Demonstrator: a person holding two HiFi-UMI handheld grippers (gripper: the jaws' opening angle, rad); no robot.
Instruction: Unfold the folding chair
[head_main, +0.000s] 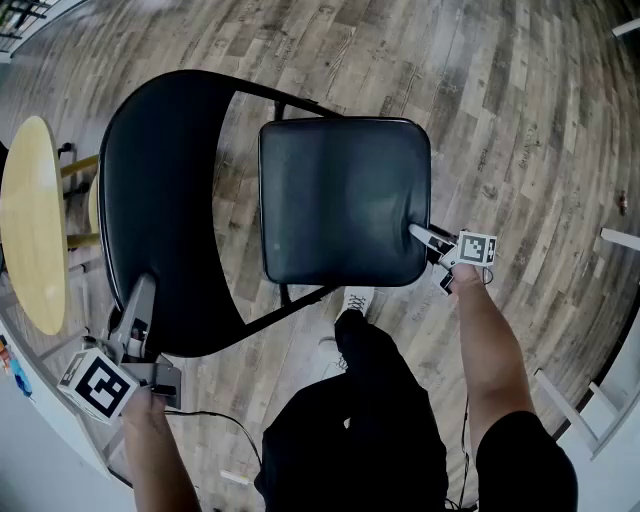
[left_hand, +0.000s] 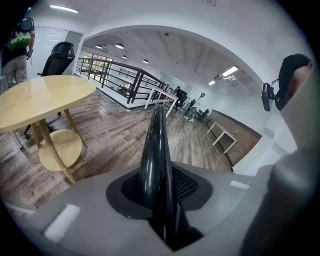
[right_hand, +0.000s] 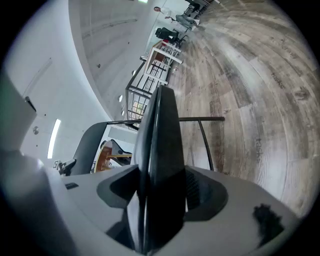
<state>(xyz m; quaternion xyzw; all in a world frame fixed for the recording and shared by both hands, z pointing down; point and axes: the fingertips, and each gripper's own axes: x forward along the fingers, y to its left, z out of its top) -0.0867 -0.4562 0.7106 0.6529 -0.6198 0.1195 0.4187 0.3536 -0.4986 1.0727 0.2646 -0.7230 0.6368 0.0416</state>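
In the head view the folding chair (head_main: 270, 200) stands on the wood floor (head_main: 520, 110) in front of the person, between the two tongs. The left tongs (head_main: 140, 305) are clenched on the near edge of the backrest (head_main: 160, 200). The right tongs (head_main: 425, 237) grasp the near right corner of the seat (head_main: 340, 200). The seat faces up and looks nearly level, so the unfolding seems mostly done; what is left is probably seating it fully and letting go. The chair faces away from the left tongs, toward the right ones.

In the left gripper view the backrest's thin edge (left_hand: 155, 160) runs straight ahead between the clamped jaws.

In the right gripper view the seat's edge (right_hand: 160, 150) stands pinched between the jaws, and beyond it a frame tube (right_hand: 200, 120) shows.
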